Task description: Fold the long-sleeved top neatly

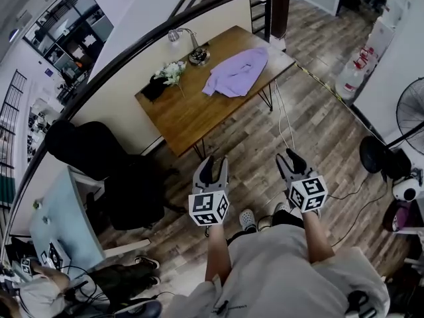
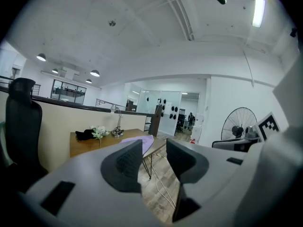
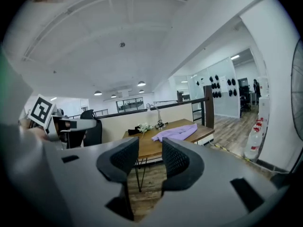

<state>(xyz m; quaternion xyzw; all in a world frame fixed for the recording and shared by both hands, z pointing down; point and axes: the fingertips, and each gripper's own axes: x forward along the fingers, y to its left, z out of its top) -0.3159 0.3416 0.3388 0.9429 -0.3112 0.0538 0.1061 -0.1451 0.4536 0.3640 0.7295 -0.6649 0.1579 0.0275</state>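
A lilac long-sleeved top [image 1: 237,72] lies crumpled at the right end of a wooden worktop [image 1: 189,111], well apart from both tongs. Along the worktop's far edge stand a desk lamp [image 1: 193,50], white flowers [image 1: 173,70] and a dark item [image 1: 154,88]. A black office chair [image 1: 99,158] sits left of the worktop. Pale cables [image 1: 285,121] trail over the wood-plank floor [image 1: 318,144]. A fan [image 1: 412,114] and a water bottle [image 1: 351,78] stand at right. The left tongs [image 1: 213,166] and right tongs [image 1: 289,159] are held side by side, pointing toward the worktop, jaws apart, nothing between them.
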